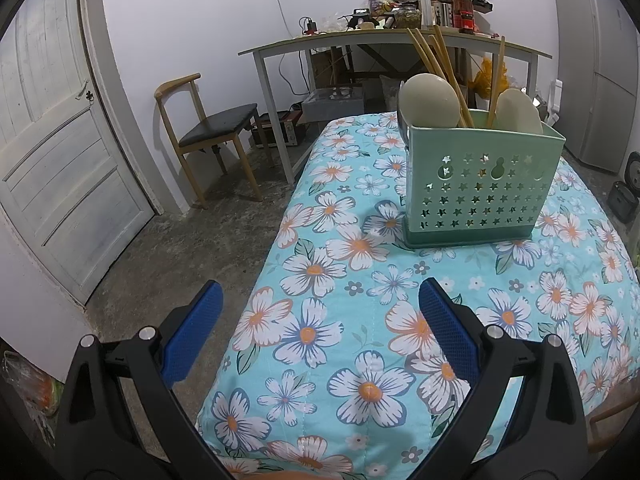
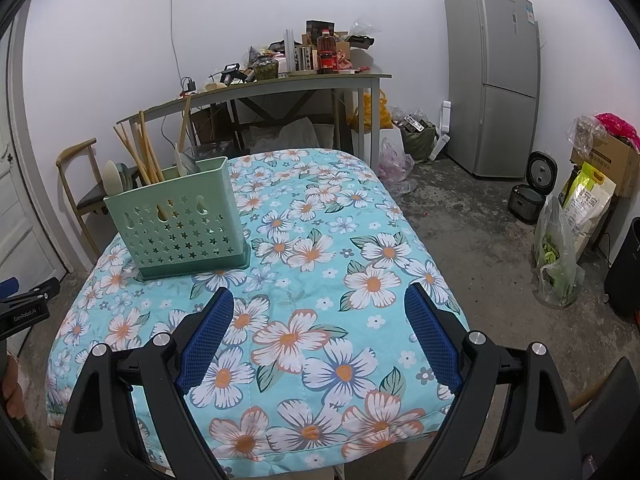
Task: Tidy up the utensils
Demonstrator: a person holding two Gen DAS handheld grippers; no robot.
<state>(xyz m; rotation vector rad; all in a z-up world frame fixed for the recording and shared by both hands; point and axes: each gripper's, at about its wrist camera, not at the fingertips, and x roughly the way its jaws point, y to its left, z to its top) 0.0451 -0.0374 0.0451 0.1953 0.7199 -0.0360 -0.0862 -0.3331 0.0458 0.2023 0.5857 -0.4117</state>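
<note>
The left gripper (image 1: 320,320) hovers with its jaws spread wide and empty, the green caddy (image 1: 480,184) ahead and a little right of them on the floral-covered surface (image 1: 320,248). Chopsticks (image 1: 436,56) and pale spoons (image 1: 430,100) stand upright inside it, handles sorted into compartments, so the sorting looks finished. The right gripper (image 2: 320,320) also gapes empty, the caddy ahead-left of its jaws, well apart.
</note>
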